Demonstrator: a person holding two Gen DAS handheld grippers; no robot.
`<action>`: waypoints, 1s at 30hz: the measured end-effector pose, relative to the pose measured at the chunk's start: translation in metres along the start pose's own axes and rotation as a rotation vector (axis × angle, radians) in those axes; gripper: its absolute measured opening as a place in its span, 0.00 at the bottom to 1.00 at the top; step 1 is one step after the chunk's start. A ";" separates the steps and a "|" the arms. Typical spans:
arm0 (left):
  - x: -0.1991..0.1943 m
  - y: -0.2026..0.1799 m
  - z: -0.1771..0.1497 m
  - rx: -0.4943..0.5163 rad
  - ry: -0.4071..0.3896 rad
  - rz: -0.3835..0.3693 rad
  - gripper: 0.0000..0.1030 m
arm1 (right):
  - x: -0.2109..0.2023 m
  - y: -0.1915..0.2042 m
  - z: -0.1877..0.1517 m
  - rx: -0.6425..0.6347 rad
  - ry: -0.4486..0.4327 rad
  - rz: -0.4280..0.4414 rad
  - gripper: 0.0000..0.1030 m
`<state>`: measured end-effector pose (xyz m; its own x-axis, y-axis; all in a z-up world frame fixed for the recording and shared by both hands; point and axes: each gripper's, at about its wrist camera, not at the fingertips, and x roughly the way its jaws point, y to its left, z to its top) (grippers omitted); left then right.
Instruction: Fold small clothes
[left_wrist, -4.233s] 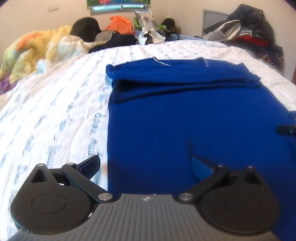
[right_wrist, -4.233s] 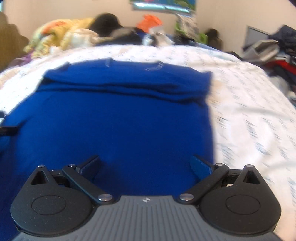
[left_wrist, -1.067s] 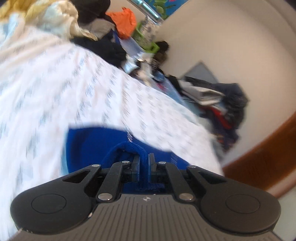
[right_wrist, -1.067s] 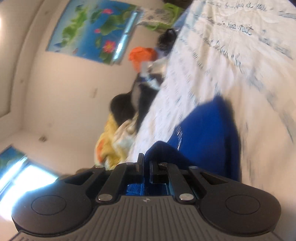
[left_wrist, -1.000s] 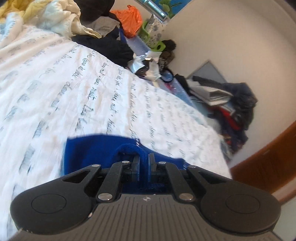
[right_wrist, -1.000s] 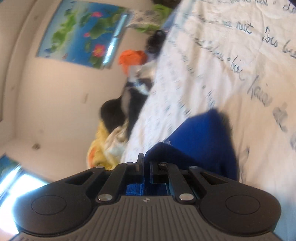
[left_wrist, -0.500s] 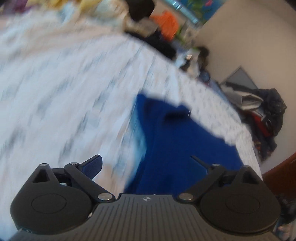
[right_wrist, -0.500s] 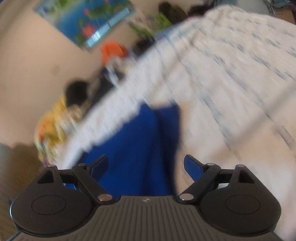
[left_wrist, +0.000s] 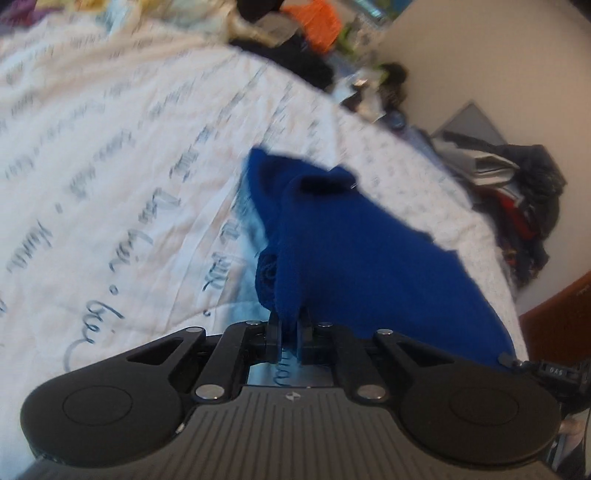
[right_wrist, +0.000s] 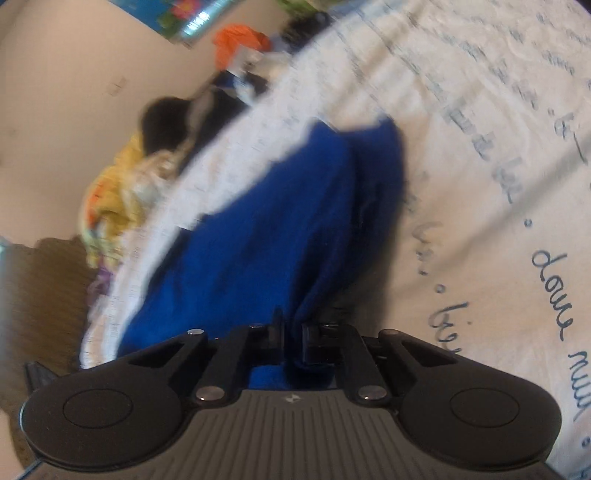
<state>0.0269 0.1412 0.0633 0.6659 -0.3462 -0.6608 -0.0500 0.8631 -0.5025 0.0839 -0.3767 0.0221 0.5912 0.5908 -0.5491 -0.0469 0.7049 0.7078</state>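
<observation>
A blue garment (left_wrist: 354, 236) lies partly folded on a white bedsheet with blue script (left_wrist: 110, 177). My left gripper (left_wrist: 290, 325) is shut on the garment's near left edge, where the cloth bunches up between the fingers. My right gripper (right_wrist: 293, 328) is shut on the near right edge of the same blue garment (right_wrist: 266, 229), which stretches away from it across the bedsheet (right_wrist: 498, 155). Both views are tilted and somewhat blurred.
Piles of clothes line the far side of the bed: an orange item (left_wrist: 321, 18), dark clothes (left_wrist: 295, 55), and a yellow blanket (right_wrist: 118, 184). A heap of dark and red clothes (left_wrist: 517, 206) sits by the wall at right. A brown wooden edge (left_wrist: 554, 314) is at the right.
Half a second ago both grippers were open over the garment. Now both are shut on its near edge, one at each side, and the cloth is gathered up at the fingers.
</observation>
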 end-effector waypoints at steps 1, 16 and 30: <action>-0.016 -0.003 -0.001 0.017 -0.016 -0.012 0.07 | -0.013 0.008 -0.002 -0.017 -0.009 0.024 0.07; -0.048 -0.023 -0.012 0.324 -0.262 0.171 0.97 | -0.046 0.027 -0.015 -0.164 -0.151 -0.045 0.59; 0.108 -0.051 0.055 0.424 -0.134 0.236 0.06 | 0.058 0.034 0.045 -0.312 -0.122 -0.191 0.08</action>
<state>0.1418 0.0797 0.0484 0.7637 -0.0978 -0.6381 0.0778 0.9952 -0.0595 0.1522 -0.3361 0.0344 0.7035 0.3999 -0.5875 -0.1589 0.8943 0.4184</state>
